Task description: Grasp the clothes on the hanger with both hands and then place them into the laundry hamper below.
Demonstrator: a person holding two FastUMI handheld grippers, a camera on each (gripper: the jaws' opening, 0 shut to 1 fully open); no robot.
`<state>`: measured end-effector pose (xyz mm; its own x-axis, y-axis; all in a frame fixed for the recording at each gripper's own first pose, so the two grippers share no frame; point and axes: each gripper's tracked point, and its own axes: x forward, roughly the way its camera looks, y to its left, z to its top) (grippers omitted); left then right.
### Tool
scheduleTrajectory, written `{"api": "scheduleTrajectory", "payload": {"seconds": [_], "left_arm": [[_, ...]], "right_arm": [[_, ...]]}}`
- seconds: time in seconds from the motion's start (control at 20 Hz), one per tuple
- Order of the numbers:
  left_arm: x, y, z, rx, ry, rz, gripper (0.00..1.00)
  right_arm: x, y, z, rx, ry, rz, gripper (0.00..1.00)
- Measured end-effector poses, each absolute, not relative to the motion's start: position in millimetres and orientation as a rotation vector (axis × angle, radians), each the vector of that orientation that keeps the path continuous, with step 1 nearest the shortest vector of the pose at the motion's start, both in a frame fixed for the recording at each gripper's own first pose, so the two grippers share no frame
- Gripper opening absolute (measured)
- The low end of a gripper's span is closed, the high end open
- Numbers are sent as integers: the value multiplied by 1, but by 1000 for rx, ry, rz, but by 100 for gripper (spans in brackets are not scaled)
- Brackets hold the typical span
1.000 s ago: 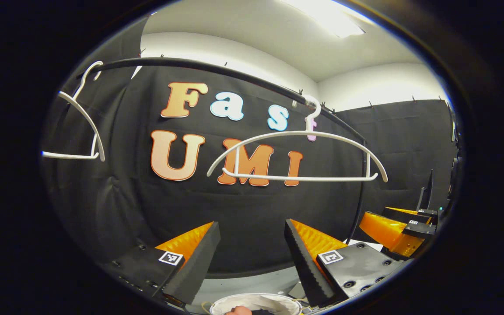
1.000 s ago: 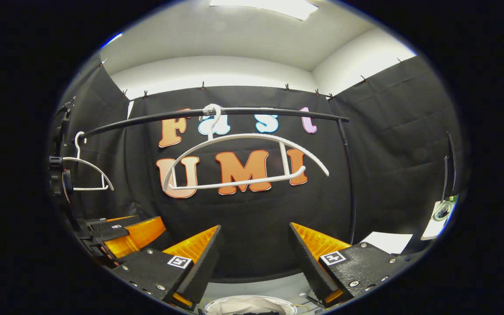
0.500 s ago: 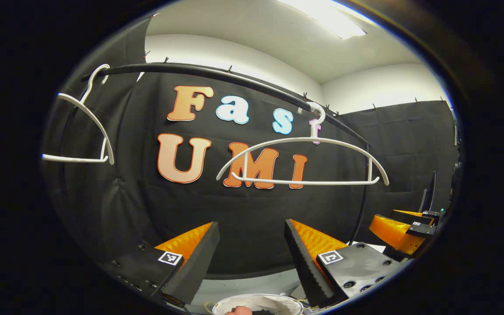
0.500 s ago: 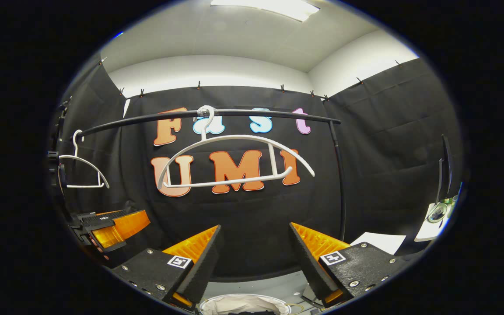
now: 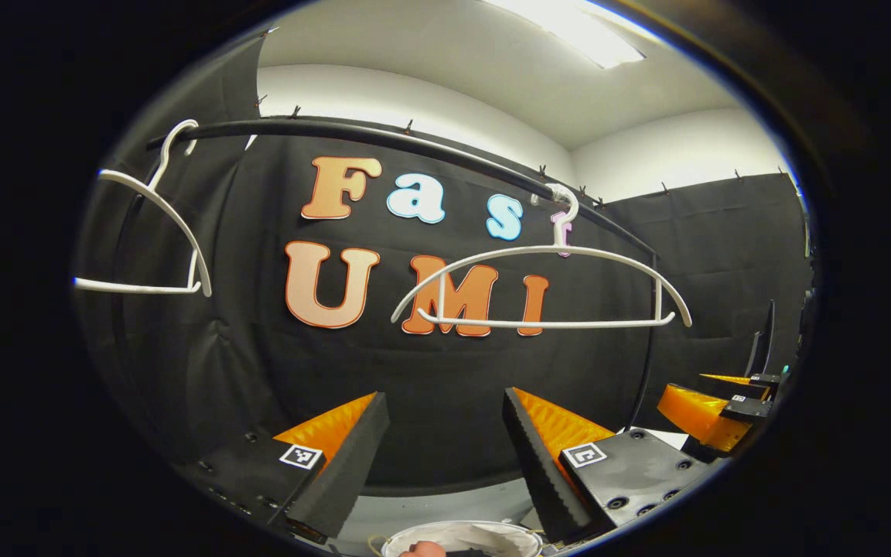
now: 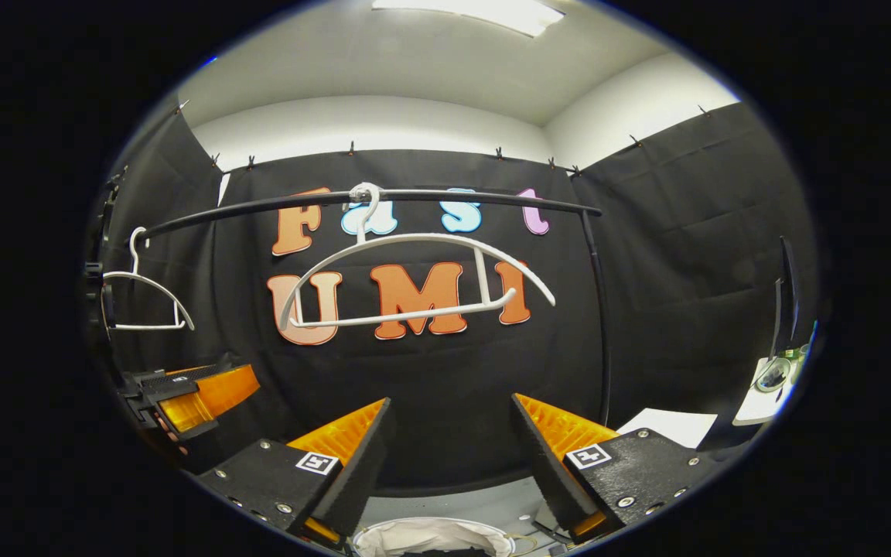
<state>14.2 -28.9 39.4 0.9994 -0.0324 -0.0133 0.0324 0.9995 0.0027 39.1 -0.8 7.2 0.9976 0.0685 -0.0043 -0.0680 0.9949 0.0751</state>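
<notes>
Laundry hamper point(image 5: 461, 535) sits at the bottom edge of my left gripper view, directly below my fingers: round white rim, pale liner, something dark plus a bit of pinkish-orange inside, too cropped to say what it is. Same hamper point(image 6: 430, 534) at the bottom of the right gripper view, white liner, dark contents barely visible.

Hangers: two, both white plastic, both bare. The nearer hanger point(image 5: 542, 286) hooks on the black rail point(image 5: 384, 138) over the hamper, hanging slightly tilted in the right gripper view point(image 6: 414, 278). The second hanger point(image 5: 155, 232) is far out at the rail's left end, well apart from the first; also seen small in the right gripper view point(image 6: 148, 298).

Rail count: one, curved, with a vertical black post point(image 6: 600, 309) at its right end.

My left gripper point(image 5: 445, 449): fingers spread wide, nothing between them. My right gripper point(image 6: 449, 452): also spread wide, nothing held. Both are low, above the hamper and below the hangers, touching nothing. Each one appears at the edge of the other's view, point(image 6: 190, 391) and point(image 5: 712, 406).
</notes>
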Motion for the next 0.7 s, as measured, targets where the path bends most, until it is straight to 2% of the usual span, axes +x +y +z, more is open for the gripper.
{"api": "scheduleTrajectory", "payload": {"seconds": [0.7], "left_arm": [[19, -31, 33, 0, 19, -40, 97]], "right_arm": [[42, 2, -1, 85, 19, 79, 92]]}}
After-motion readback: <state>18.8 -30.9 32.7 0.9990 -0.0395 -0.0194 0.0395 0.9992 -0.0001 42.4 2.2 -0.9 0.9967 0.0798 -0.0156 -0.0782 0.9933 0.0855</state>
